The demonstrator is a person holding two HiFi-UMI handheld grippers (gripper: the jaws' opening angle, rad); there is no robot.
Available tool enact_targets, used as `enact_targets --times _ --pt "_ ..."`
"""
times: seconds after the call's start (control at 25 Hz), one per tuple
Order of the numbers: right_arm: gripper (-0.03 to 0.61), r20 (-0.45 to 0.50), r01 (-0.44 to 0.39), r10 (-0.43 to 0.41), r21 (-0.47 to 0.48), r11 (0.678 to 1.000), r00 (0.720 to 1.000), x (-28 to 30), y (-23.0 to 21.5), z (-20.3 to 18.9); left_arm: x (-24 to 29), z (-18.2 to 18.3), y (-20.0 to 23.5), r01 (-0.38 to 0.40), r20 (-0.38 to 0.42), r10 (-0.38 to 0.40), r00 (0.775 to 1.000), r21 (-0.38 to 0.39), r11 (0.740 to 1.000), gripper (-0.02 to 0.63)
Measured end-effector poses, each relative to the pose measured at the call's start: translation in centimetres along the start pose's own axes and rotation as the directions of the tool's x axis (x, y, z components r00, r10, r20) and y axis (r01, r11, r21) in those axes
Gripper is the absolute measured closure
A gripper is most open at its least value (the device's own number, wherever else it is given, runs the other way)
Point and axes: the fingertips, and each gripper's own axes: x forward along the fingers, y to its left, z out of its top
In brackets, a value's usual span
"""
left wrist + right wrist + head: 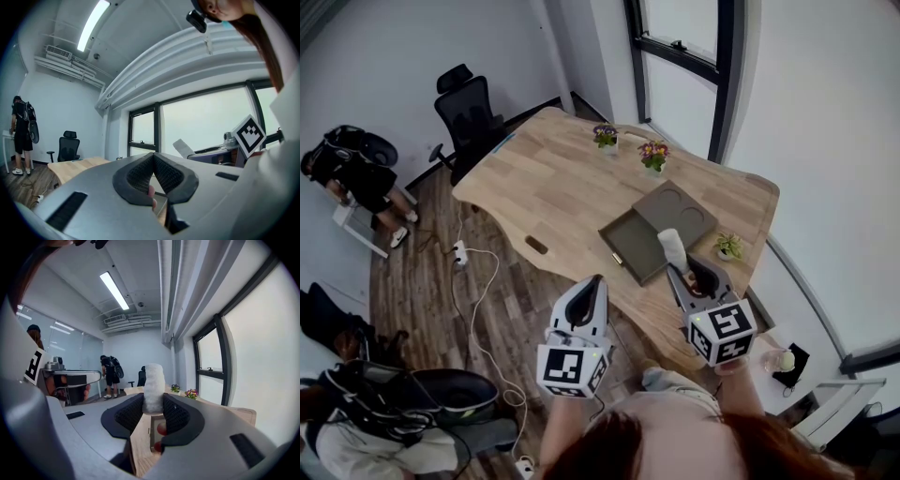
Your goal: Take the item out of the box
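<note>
Pale wood, matt, grain showing: table [553,187]. At its 4 o'clock side the box [628,246] looks grey-brown card, matt, smooth. The item [153,387] is white, fuzzy, cloth-like nap. The right gripper [152,404] & left gripper [153,158] have smooth grey plastic shells, semi-matt; pads [127,416] black, rubbery, fine-textured. At 9 o'clock the floor [422,281] is dark wood-look planks w/ slight sheen.

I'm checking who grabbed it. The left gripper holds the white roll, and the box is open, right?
No, the right gripper holds the white roll in its jaws, as the right gripper view shows. The box is open.
</note>
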Motion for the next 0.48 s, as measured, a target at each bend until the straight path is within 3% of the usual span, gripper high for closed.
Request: enact_targets --times 0.48 --pt "0.459 0.019 -0.008 0.009 -0.006 1.0 1.0 -0.71 0.18 0.6 0.42 0.2 -0.37 0.008 -0.004 -0.008 1.0 0.011 1.0 0.614"
